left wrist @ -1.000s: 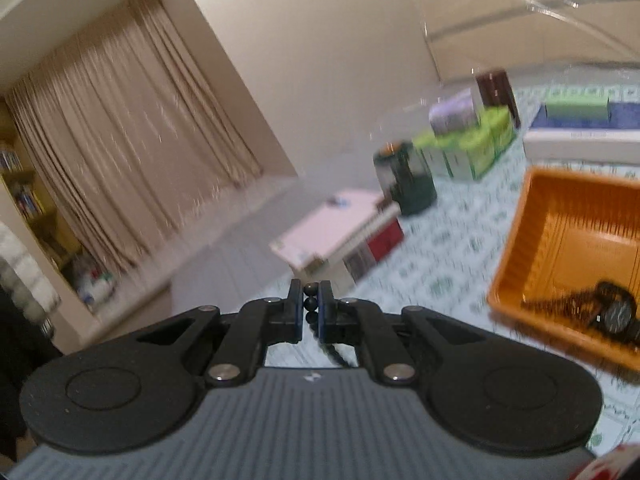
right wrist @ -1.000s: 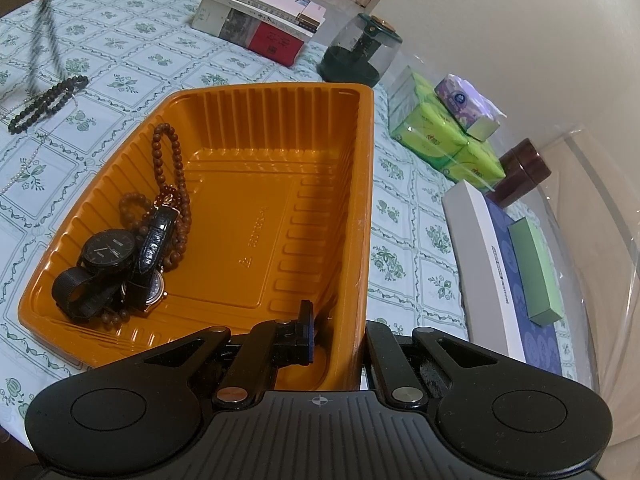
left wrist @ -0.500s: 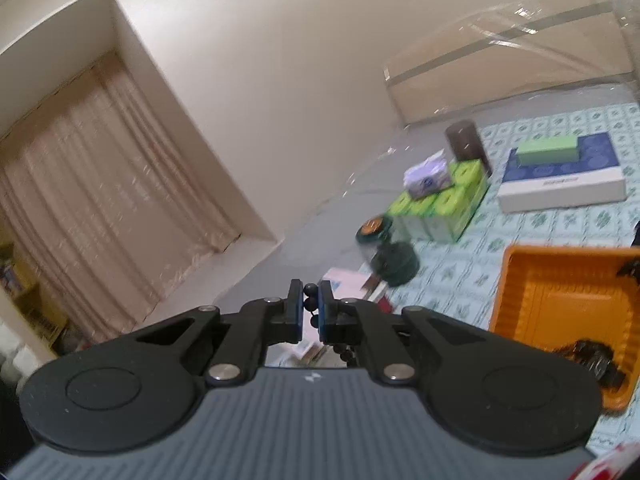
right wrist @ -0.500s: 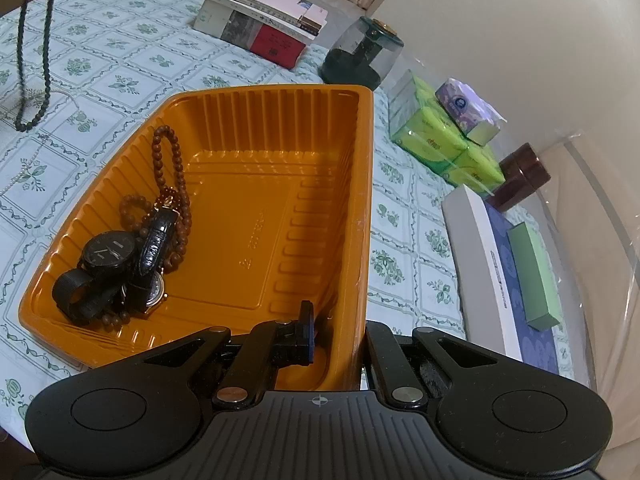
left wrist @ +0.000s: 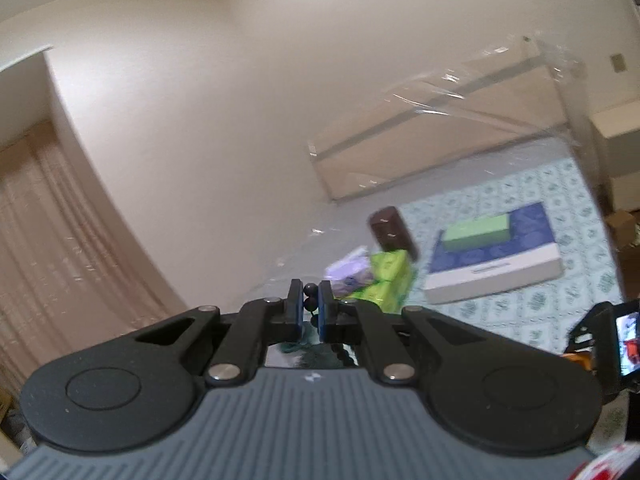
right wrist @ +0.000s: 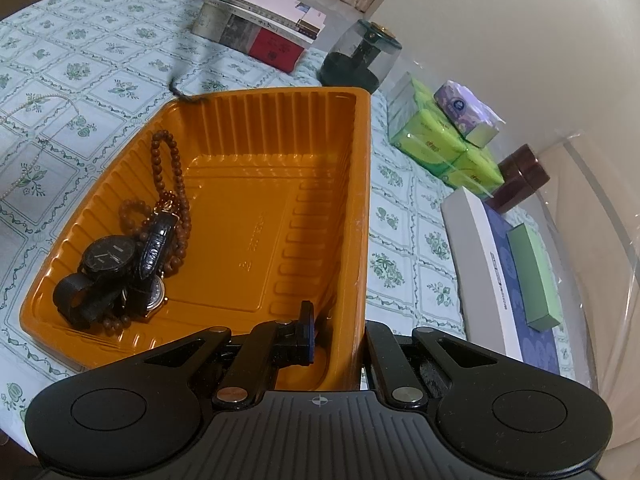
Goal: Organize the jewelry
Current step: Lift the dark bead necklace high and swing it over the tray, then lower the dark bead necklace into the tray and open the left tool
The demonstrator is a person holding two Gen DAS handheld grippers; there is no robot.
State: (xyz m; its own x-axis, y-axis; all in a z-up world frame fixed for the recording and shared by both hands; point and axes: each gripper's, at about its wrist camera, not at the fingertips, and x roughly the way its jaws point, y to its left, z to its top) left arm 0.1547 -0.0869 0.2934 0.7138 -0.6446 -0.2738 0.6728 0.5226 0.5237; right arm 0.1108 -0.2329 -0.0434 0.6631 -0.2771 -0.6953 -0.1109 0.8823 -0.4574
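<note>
**beadwatcher:** One strand just came off the worktop [right wrist: 100, 60]. A second ago the black bead bracelet [left wrist: 310, 296] was lying out on the cloth, off to the left of the right gripper [right wrist: 336, 332]. Now the left gripper [left wrist: 310, 304] is clamped on it, beads pinched right between the blue pads, and its camera has swung up so it mostly sees wall.

**trayguy:** Yeah, and from the right gripper's view you can see the dangling end. It's a dark blurry tail hanging at the far left corner of the orange tray [right wrist: 360, 208], right about at the rim. Can't tell if it's touching the rim or just over it.

**beadwatcher:** So it's been carried over toward the tray. What's the right one doing?

**trayguy:** Hasn't budged. It's closed on the tray's near right wall, one finger inside, one outside, holding the tray steady.

**beadwatcher:** Makes sense. My guess is the next bit is getting the strand fully over the tray before letting go, otherwise half of it drapes over the edge.

**trayguy:** Agreed. Already in there: brown bead necklace [right wrist: 168, 176] and the watches [right wrist: 108, 258], piled in the near left corner ahead of the right gripper. Still out on the cloth: a thin pearl chain [right wrist: 40, 100], well off to the left of the tray.

**beadwatcher:** So this strand, then the pearls, I'd say.
</note>
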